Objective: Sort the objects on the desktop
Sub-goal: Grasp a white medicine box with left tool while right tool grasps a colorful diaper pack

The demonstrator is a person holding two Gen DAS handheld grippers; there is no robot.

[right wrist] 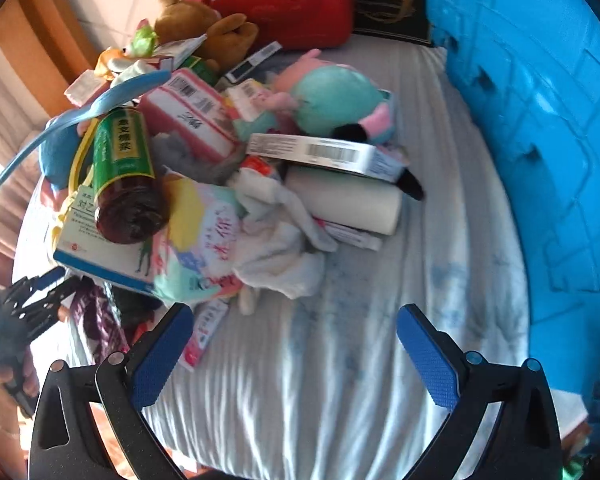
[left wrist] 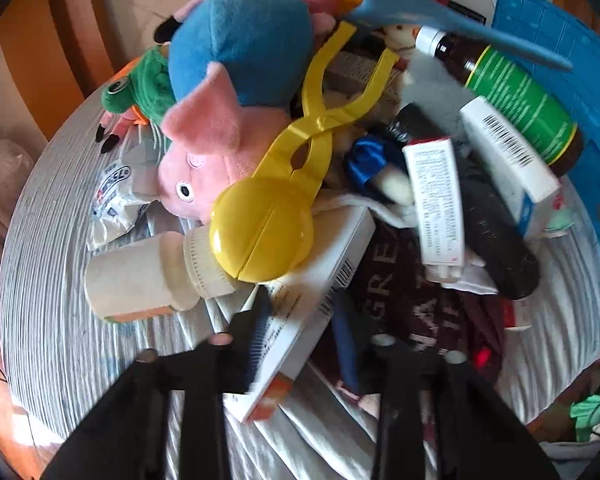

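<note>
Though blurred, left hand-held gripper (left wrist: 300, 332) clamps white box (left wrist: 320, 264) (right hand-held gripper (right wrist: 294, 320) gapes).

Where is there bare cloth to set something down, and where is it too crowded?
Most free: the grey cloth ahead of the right gripper, bordered by the blue crate on the right and the pile's white towel on the left. A narrower bare strip runs along the cloth's edge left of the white bottle. The pile around the yellow tongs is packed.
</note>
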